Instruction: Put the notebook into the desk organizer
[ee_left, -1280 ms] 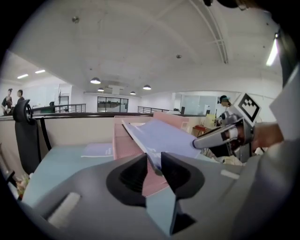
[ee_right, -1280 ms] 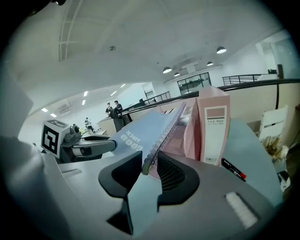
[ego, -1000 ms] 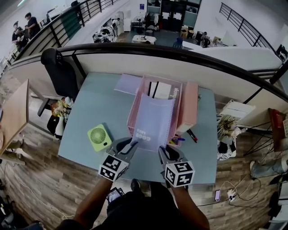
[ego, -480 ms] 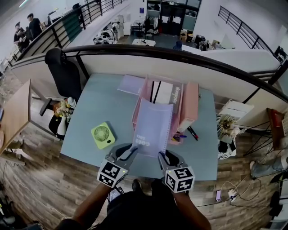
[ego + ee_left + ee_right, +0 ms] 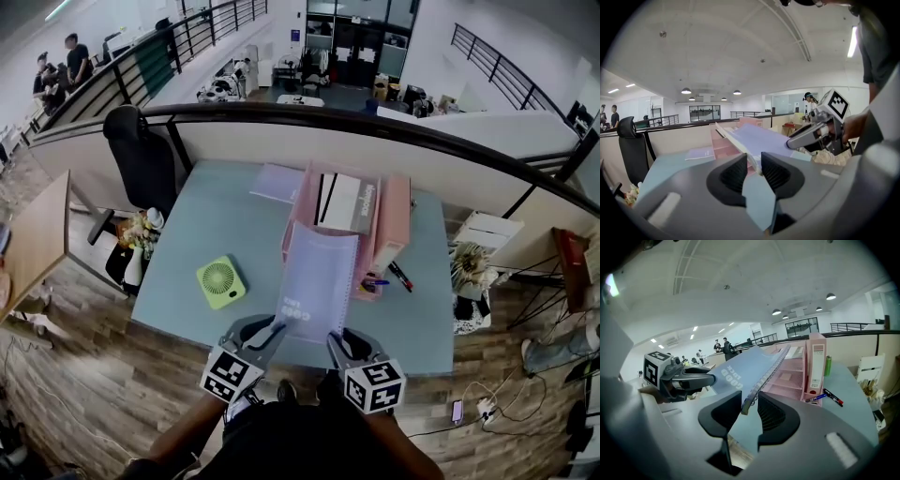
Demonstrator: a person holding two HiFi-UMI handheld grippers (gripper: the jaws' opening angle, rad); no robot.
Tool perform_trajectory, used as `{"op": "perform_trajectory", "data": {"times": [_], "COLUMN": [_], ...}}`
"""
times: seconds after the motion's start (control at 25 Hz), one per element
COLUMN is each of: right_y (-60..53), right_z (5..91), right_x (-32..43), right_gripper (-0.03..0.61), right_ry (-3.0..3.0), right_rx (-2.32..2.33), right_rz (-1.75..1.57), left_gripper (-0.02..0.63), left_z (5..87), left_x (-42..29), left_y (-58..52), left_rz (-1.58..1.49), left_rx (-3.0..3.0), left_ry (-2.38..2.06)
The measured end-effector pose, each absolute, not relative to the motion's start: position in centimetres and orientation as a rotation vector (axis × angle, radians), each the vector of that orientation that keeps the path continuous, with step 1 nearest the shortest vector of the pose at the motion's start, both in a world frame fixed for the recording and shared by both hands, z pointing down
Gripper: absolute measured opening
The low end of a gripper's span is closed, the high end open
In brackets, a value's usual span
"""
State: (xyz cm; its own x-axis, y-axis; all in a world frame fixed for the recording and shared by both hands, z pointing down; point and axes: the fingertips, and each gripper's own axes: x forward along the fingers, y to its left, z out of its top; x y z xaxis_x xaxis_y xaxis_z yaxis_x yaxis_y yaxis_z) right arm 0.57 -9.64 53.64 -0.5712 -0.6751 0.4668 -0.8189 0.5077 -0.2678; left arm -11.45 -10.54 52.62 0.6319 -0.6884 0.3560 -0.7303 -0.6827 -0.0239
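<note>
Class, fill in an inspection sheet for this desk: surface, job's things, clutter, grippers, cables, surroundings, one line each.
Surface: pale blue table, level.
Job's things: lavender spiral notebook held tilted, far edge toward the pink desk organizer.
Clutter: green fan, pens, pink binder, flat purple booklet.
Grippers: left gripper and right gripper each shut on a near corner of the notebook.
Cables: white cable on the floor, right.
Surroundings: black chair, railing, wooden floor.

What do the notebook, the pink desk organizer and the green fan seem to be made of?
The notebook: thin, matte lilac cover, card or plastic; wire spiral, seemingly metal, along one edge. The desk organizer: pink, faintly gridded trays suggest painted metal mesh, perhaps plastic. The fan: smooth green plastic, judging by its moulded round grille.
</note>
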Motion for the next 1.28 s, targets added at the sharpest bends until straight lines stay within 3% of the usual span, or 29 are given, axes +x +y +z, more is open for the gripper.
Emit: {"op": "perform_trajectory", "data": {"times": [1.28], "right_y": [-3.3], "right_z": [59.0], "right_x": [1.7], "right_gripper": [0.112], "right_ry": [-2.361], "right_rx": [1.161], "right_rz": [0.821], "left_gripper": [0.156], "left_z": [57.9], "left_x": [-10.4], "left_y": [-4.5], "left_rz": [0.552], "left_rx": [2.631], "left_ry": [-1.048]}}
